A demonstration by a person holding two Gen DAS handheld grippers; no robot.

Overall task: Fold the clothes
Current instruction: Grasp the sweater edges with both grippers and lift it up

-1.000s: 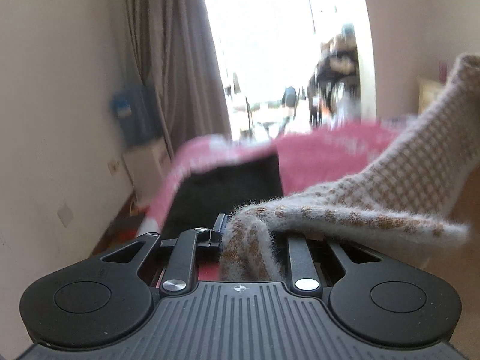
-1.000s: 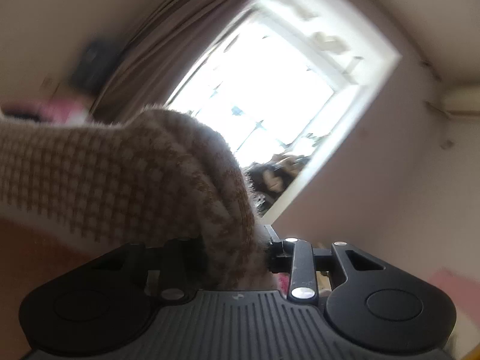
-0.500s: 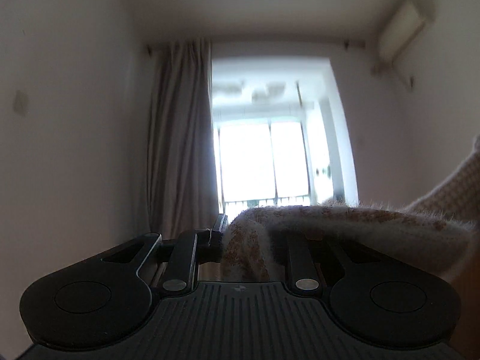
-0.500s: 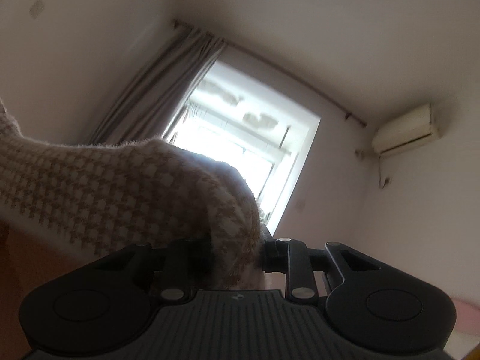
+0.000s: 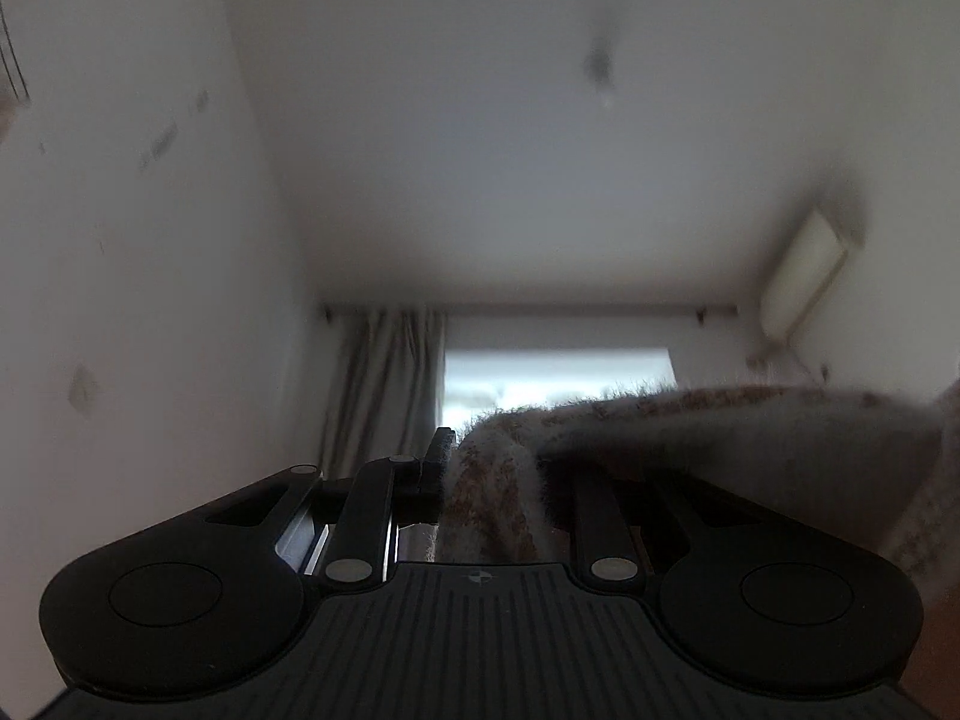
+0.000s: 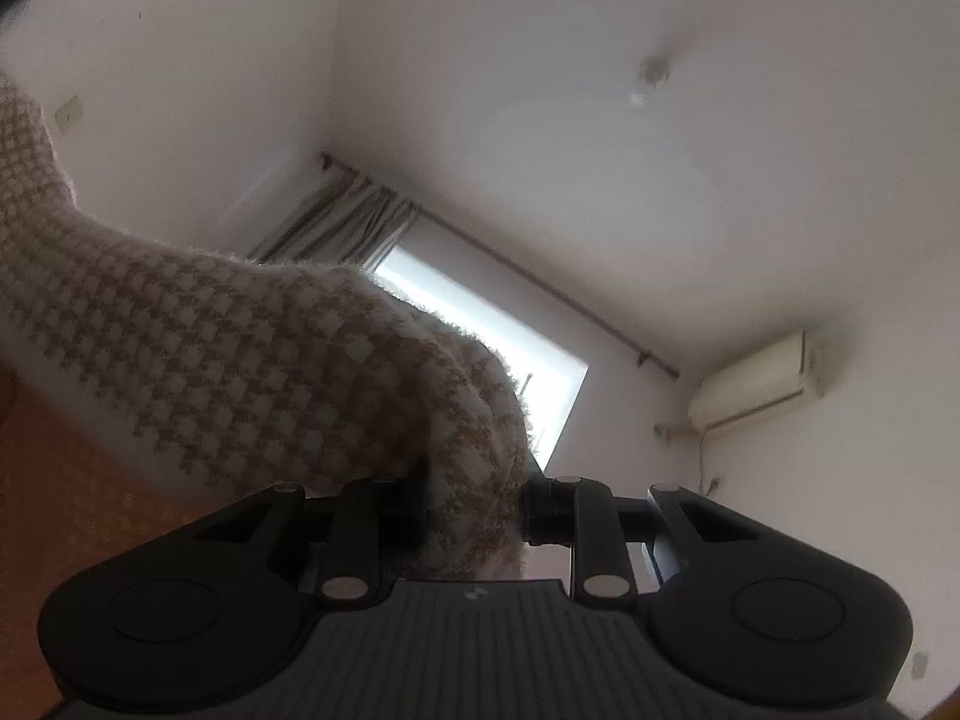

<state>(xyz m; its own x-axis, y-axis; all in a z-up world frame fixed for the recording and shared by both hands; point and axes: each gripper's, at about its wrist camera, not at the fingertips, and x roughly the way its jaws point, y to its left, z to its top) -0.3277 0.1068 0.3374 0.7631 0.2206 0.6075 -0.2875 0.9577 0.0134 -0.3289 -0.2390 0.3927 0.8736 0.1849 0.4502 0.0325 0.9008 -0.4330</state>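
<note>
A fuzzy cream-and-tan houndstooth knit garment (image 6: 252, 348) hangs stretched between both grippers, lifted high toward the ceiling. In the left wrist view my left gripper (image 5: 489, 480) is shut on a bunched edge of the knit garment (image 5: 720, 420), which runs off to the right and covers the right finger. In the right wrist view my right gripper (image 6: 474, 504) is shut on another bunched edge, and the cloth spreads away to the left. Both grippers point upward.
A pale ceiling with a small light fitting (image 6: 651, 75), a window (image 5: 558, 378) with a grey curtain (image 5: 384, 390) on a rod, and a wall air conditioner (image 6: 759, 387) fill the views. An orange-brown surface (image 6: 72, 510) shows at lower left.
Both grippers have risen and tilted upward with the garment. The pink bedding and room floor dropped out of view; ceiling now fills both views. The grips are unchanged.
</note>
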